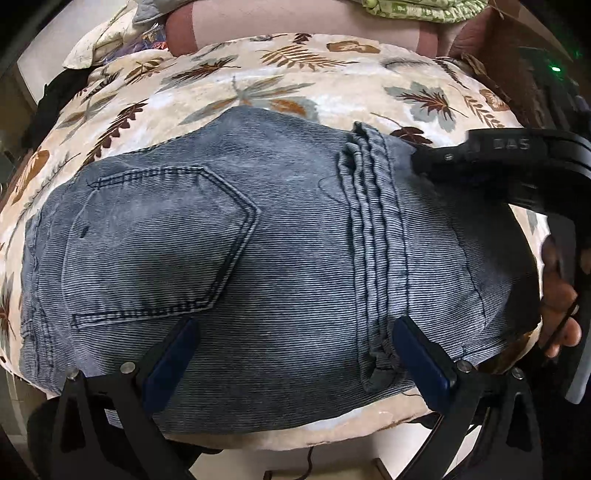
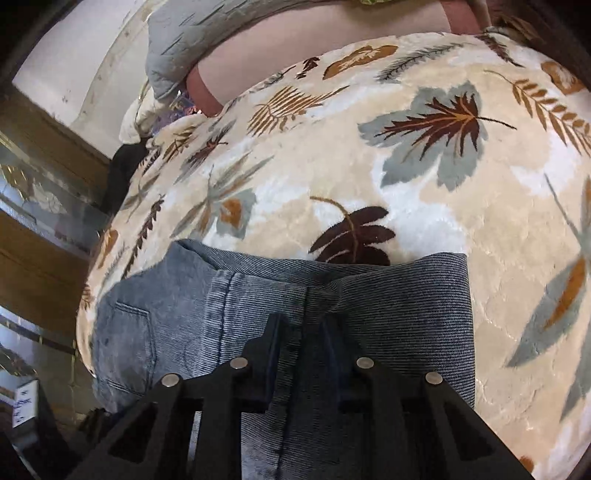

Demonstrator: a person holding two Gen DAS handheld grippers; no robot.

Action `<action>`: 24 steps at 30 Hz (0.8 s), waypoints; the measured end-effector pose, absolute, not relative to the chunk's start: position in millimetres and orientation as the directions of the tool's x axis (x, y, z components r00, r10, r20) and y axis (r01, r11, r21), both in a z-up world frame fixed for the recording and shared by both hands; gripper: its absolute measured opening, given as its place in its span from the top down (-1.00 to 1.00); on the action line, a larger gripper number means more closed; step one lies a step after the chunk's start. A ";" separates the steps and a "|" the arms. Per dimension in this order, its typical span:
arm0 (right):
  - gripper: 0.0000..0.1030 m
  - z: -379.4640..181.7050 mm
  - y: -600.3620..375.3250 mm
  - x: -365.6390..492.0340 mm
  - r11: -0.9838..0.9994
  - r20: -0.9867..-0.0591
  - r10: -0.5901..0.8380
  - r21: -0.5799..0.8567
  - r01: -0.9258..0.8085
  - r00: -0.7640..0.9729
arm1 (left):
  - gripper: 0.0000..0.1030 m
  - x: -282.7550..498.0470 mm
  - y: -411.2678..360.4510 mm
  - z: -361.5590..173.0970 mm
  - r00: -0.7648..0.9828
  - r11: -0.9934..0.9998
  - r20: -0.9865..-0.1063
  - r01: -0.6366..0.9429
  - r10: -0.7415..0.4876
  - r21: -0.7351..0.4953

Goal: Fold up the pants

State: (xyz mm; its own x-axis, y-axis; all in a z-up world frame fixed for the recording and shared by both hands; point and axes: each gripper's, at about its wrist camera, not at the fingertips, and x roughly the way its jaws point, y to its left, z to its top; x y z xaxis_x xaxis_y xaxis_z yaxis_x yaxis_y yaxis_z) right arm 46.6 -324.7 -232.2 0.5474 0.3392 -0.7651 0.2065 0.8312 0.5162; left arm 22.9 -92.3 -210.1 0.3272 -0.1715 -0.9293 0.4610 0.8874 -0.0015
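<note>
The blue denim pants [image 1: 229, 236] lie folded into a compact bundle on a cream leaf-patterned blanket [image 1: 258, 77]. A back pocket faces up at the left and the leg hems lie across the right part. My left gripper [image 1: 295, 350] is open, its blue-padded fingers spread wide just above the bundle's near edge. My right gripper [image 2: 299, 332] is over the bundle's right end, its fingers narrowly apart with denim [image 2: 388, 306] between them; whether it pinches the cloth I cannot tell. It also shows in the left wrist view [image 1: 424, 162] at the far right of the pants.
The blanket [image 2: 406, 166] covers a bed. A pink pillow [image 1: 295, 18], a grey quilt [image 2: 184, 37] and loose clothes lie at the far edge. Wooden furniture [image 2: 37, 258] stands to the left of the bed.
</note>
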 end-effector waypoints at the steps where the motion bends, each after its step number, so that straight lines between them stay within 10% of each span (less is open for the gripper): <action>1: 0.50 -224.2 -325.1 38.7 0.830 -0.749 0.334 0.521 0.197 0.573 | -1.00 22.9 -89.9 -207.0 0.335 0.891 -0.928 0.454 -0.164 0.007; 24: 0.49 -235.4 -292.5 -87.8 0.878 -0.782 0.330 0.460 0.131 0.529 | -1.00 21.5 -72.9 -214.4 0.409 0.895 -0.911 0.424 -0.050 0.141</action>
